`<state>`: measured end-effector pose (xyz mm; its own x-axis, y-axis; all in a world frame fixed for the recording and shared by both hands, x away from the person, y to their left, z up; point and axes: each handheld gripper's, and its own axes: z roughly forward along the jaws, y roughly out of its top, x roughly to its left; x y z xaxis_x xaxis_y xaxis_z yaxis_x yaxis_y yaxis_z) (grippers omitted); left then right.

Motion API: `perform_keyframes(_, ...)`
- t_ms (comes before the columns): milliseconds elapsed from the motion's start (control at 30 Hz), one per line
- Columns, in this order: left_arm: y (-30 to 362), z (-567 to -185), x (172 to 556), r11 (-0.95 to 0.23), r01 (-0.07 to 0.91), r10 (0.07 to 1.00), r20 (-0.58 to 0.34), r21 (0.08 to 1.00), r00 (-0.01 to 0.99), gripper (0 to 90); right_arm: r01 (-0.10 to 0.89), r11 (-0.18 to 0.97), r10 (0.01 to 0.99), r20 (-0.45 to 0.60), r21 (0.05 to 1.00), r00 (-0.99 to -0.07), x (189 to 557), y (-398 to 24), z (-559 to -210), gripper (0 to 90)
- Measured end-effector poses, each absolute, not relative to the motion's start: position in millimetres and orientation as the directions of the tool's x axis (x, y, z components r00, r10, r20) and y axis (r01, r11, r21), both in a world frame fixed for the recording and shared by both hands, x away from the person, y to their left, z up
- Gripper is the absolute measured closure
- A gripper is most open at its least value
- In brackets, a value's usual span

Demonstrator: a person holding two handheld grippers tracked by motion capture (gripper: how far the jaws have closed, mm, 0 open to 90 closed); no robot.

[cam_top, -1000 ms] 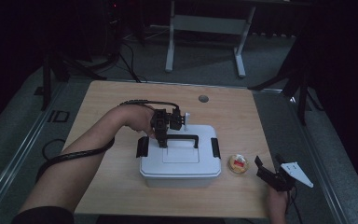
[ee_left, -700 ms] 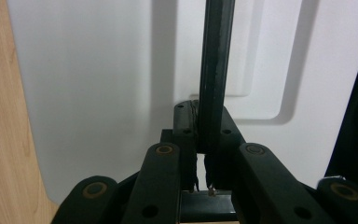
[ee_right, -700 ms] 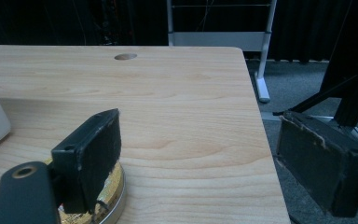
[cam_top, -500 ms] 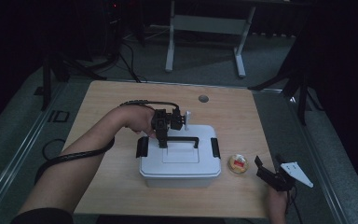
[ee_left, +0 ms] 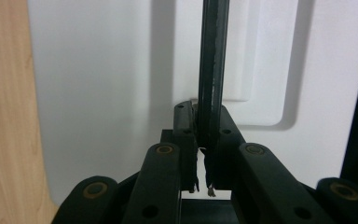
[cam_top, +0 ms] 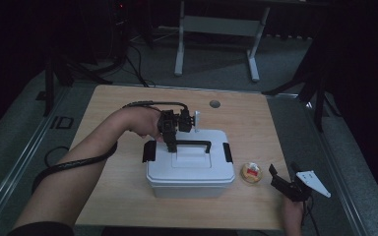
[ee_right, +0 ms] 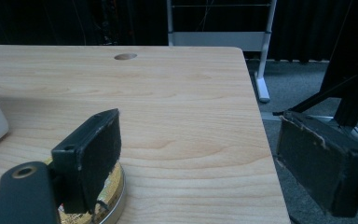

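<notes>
Left tool (cam_top: 173, 143) sits over the near-left end of the black carrying handle (cam_top: 193, 143) on the white lidded box (cam_top: 189, 167). Its jaws have just been closing, and in the left gripper view they now pinch the handle bar (ee_left: 212, 70) tight between the pads, with the white lid (ee_left: 102, 93) directly below. Compared with the high view a second ago, the hand and box stand in almost the same place; the change is in the jaws alone, from slightly loose to fully clamped on the bar.

Box sits mid-desk (cam_top: 118, 108), slightly toward the near edge, flat, lid on, both black side latches (cam_top: 149, 150) visible at its ends and seemingly folded against the walls. Not lifted yet, as far as the high view tells.

Right tool (cam_top: 286, 183) rests off the near-right corner of the desk, jaws spread wide with nothing between them. A small round gold-rimmed tin (cam_top: 251, 172) lies just beside its left jaw in the right gripper view, not gripped.

Reading: the grasp on the handle looks complete. Next move is likely a lift or a swing-up of the handle. The grip is off-centre on the bar, so the box may tip toward its right end if raised.
</notes>
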<state>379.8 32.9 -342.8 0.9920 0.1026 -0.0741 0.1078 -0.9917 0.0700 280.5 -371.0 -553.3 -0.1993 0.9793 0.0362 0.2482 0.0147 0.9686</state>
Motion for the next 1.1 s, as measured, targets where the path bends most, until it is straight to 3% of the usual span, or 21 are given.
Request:
perform_keyframes(533,74.7,-310.1,374.8,-0.983,0.157,0.155,-0.036,0.095,0.987,83.1,0.25,0.019,0.98,0.032,0.968,-0.198,280.3,-370.5,-553.2,13.7)
perform_keyframes(1100,171.5,-308.7,366.3,-0.932,0.351,0.348,-0.045,0.089,0.936,83.0,0.254,0.028,0.981,0.023,0.967,-0.194,280.6,-369.5,-553.1,13.7)
